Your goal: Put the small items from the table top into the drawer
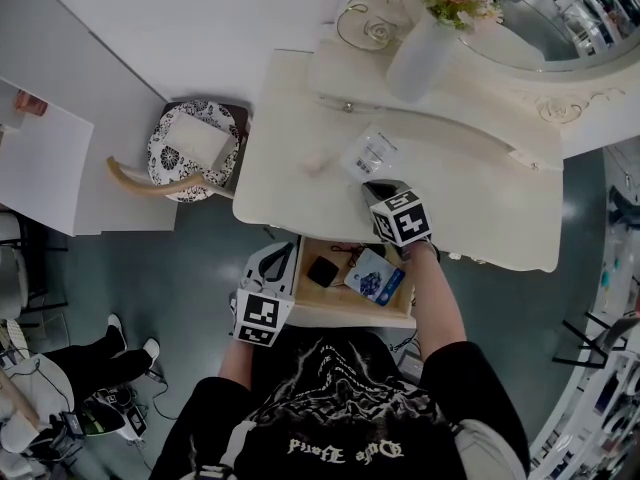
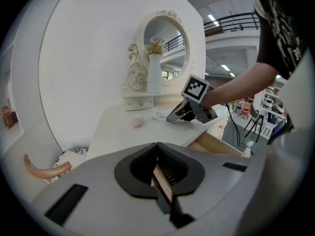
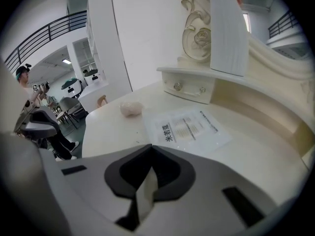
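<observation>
Right gripper, head view: tip down over the table at the near edge of the clear packet; left gripper sits beside the open drawer. Left gripper view: jaws together, nothing held. Right gripper view: jaws together and empty, with the packet flat just ahead and a pink lump beyond it.

- Mirror cut off at head view's top edge
- Vase top cut off in right gripper view
- Packet fine print too small to read
</observation>
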